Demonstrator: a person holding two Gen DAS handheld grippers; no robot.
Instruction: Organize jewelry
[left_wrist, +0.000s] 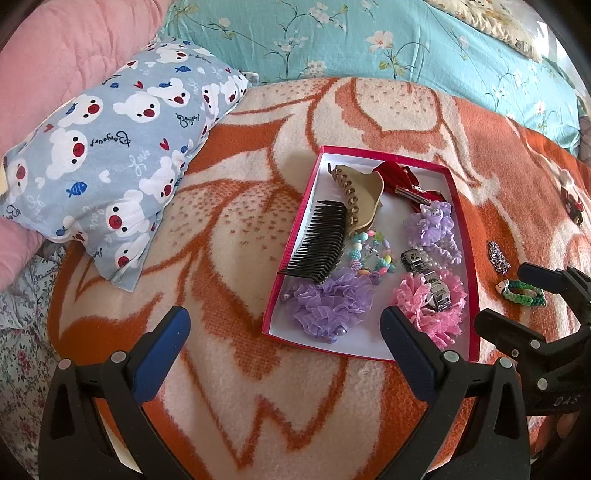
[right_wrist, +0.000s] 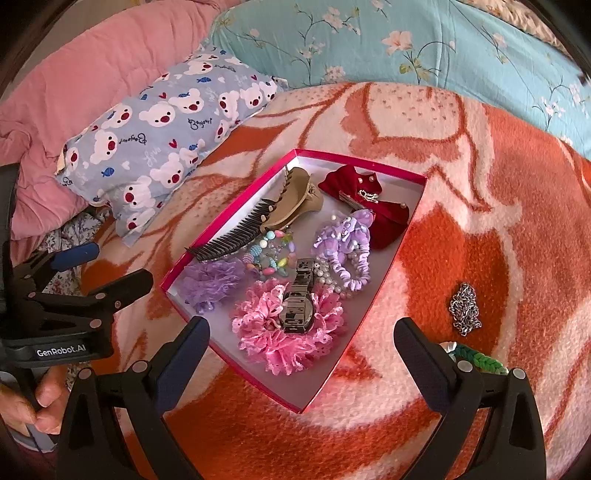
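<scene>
A red box (left_wrist: 295, 229) (right_wrist: 399, 243) with a white inside lies on the blanket. It holds a black comb (left_wrist: 317, 240), a tan claw clip (left_wrist: 360, 195), a red velvet bow (right_wrist: 369, 199), purple scrunchies (left_wrist: 328, 306), beads, and a metal watch (right_wrist: 299, 302) on a pink scrunchie. On the blanket right of the box lie a silver chain (left_wrist: 498, 256) (right_wrist: 464, 308) and a green braided bracelet (left_wrist: 524, 293) (right_wrist: 476, 358). My left gripper (left_wrist: 286, 321) (right_wrist: 116, 264) hangs open and empty at the box's near left corner. My right gripper (right_wrist: 302, 326) (left_wrist: 502, 295) is open and empty, its right finger partly hiding the bracelet.
A bear-print pillow (left_wrist: 110, 147) lies left of the box, with a pink quilt (right_wrist: 92, 66) behind it and teal floral bedding (left_wrist: 369, 37) at the back. A small dark red trinket (left_wrist: 572, 206) sits far right on the orange-and-cream blanket (left_wrist: 240, 387). A hand (right_wrist: 44, 406) grips the left handle.
</scene>
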